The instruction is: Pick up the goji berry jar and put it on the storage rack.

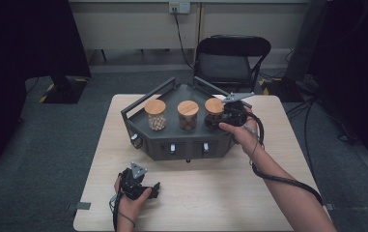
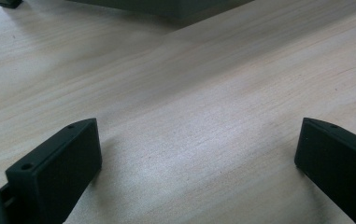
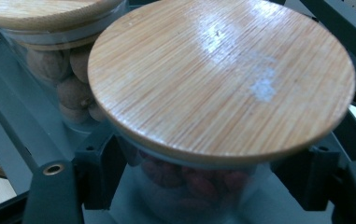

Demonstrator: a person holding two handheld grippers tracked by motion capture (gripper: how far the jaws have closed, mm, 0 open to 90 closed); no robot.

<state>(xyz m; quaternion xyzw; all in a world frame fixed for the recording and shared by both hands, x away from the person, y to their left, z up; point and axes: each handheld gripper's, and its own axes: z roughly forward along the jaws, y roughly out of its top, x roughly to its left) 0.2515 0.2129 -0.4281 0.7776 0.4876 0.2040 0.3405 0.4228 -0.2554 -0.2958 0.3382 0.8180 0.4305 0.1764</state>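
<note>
I have the right gripper [image 1: 216, 121] at the jar [image 1: 214, 112] that stands rightmost of three on the dark tray [image 1: 181, 145], at about one o'clock from the middle of the surface [image 1: 263, 193]. In the right gripper view the jaws stand either side of the jar's glass body [image 3: 189, 186], just under the wooden lid [image 3: 222, 79]; they look close to the glass, but I cannot tell whether they press on it yet, so I would not call it gripped.

My judgement on handling: the jar is stiff, smooth glass, likely slippery and breakable, and with its reddish-brown filling it should be moderately heavy for its size. The lid overhangs the body, so a hold on the glass right below that rim is sensible, since the lip would catch a slip. I would not take it by the lid, which may only sit loosely on top.

The middle jar [image 1: 188, 115] at nine o'clock from mine is close, so there is little room on that side. The left jar [image 1: 155, 114] holds pale round things.

The left gripper [image 1: 153, 188] rests low at seven o'clock on the surface, jaws spread wide with nothing between them.

I can read no label, brand or writing on the jars, lids or tray.
</note>
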